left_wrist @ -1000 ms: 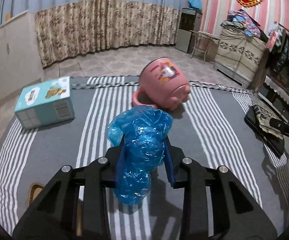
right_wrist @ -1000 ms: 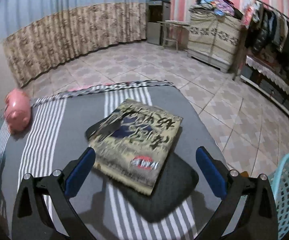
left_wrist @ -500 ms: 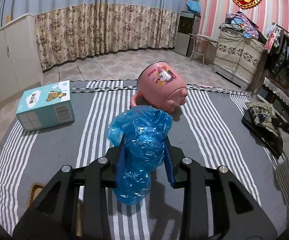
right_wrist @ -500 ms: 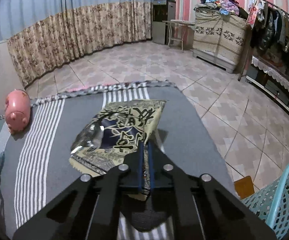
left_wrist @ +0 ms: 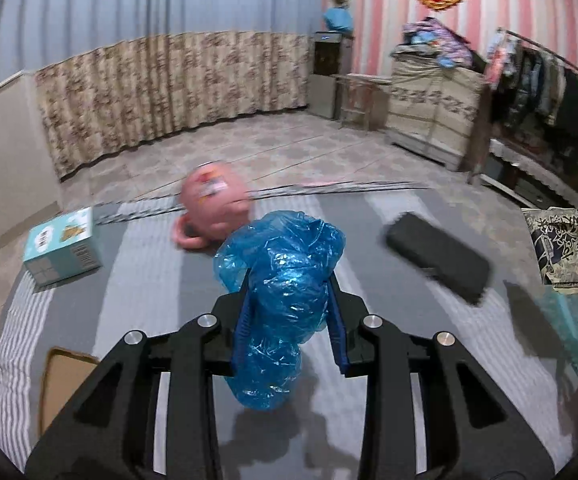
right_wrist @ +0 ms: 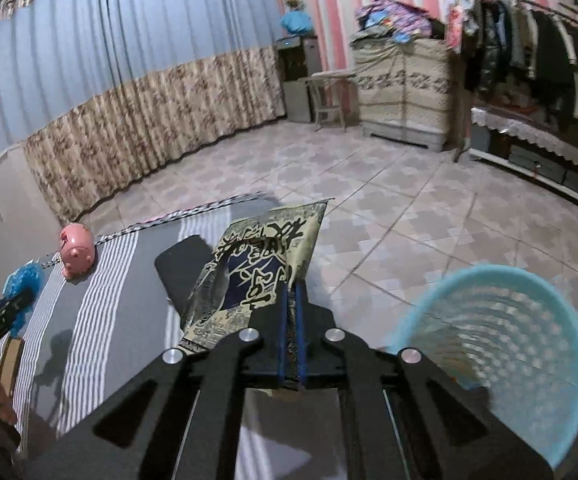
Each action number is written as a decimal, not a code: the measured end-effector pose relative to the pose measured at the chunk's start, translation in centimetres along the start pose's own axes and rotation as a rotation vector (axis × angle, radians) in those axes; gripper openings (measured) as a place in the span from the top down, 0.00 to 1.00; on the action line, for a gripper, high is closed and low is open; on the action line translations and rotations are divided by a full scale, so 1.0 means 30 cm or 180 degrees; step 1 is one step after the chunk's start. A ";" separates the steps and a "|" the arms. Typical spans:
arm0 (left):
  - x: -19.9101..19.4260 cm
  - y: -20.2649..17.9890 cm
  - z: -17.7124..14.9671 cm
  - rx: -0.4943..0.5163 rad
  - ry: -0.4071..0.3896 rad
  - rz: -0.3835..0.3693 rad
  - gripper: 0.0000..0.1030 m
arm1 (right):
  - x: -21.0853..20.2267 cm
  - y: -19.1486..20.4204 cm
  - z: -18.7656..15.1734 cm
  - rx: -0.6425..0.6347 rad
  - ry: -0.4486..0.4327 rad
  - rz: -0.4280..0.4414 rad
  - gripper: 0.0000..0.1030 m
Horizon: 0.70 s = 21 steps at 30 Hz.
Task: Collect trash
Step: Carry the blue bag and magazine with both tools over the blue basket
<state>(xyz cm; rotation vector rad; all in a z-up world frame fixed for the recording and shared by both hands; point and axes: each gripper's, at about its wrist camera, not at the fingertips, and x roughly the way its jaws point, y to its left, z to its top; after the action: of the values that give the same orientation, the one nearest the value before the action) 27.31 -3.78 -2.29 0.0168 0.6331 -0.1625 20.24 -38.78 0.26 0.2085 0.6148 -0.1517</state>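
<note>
- Left gripper (left_wrist: 289, 300) clamps a crumpled blue plastic bag (left_wrist: 285, 280), left of the basket.
- Right gripper (right_wrist: 291, 320) pinches a flat yellow-and-black printed wrapper (right_wrist: 257, 268) beside the round light-blue perforated plastic basket (right_wrist: 521, 344).

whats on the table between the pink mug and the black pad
Only bare striped tablecloth lies between the pink mug and the black pad, seen in the right wrist view.
</note>
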 end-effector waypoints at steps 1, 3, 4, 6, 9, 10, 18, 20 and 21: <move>-0.010 -0.031 -0.001 0.0029 -0.0016 -0.0039 0.70 | -0.037 -0.034 -0.004 0.0005 -0.0034 -0.0058 0.96; -0.040 -0.127 0.005 0.0102 -0.0065 -0.0170 0.70 | -0.098 -0.103 -0.019 0.0028 -0.0087 -0.0168 0.96; -0.053 -0.174 0.007 0.0129 -0.0089 -0.0238 0.70 | -0.132 -0.146 -0.031 0.0053 -0.0104 -0.0238 0.96; -0.068 -0.256 0.011 0.0173 -0.0107 -0.0360 0.70 | -0.174 -0.210 -0.048 0.0116 -0.0123 -0.0333 0.96; -0.078 -0.381 0.011 0.0236 -0.0105 -0.0532 0.70 | -0.227 -0.334 -0.082 0.0249 -0.0145 -0.0539 0.96; -0.079 -0.420 0.008 0.0265 -0.0103 -0.0579 0.70 | -0.235 -0.365 -0.090 0.0270 -0.0150 -0.0590 0.96; -0.062 -0.727 -0.043 0.0590 -0.0032 -0.0867 0.70 | -0.244 -0.555 -0.135 0.0510 -0.0164 -0.0886 0.96; -0.049 -0.793 -0.057 0.0638 -0.0010 -0.0953 0.70 | -0.242 -0.588 -0.144 0.0551 -0.0172 -0.0892 0.96; -0.044 -0.821 -0.065 0.0653 0.0005 -0.0991 0.70 | -0.241 -0.600 -0.152 0.0562 -0.0168 -0.0898 0.96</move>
<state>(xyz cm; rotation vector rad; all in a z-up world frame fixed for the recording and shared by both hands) 21.26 -27.78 -2.26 0.1166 0.6161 -0.5282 8.22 -54.54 -1.81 0.2867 0.5765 -0.4836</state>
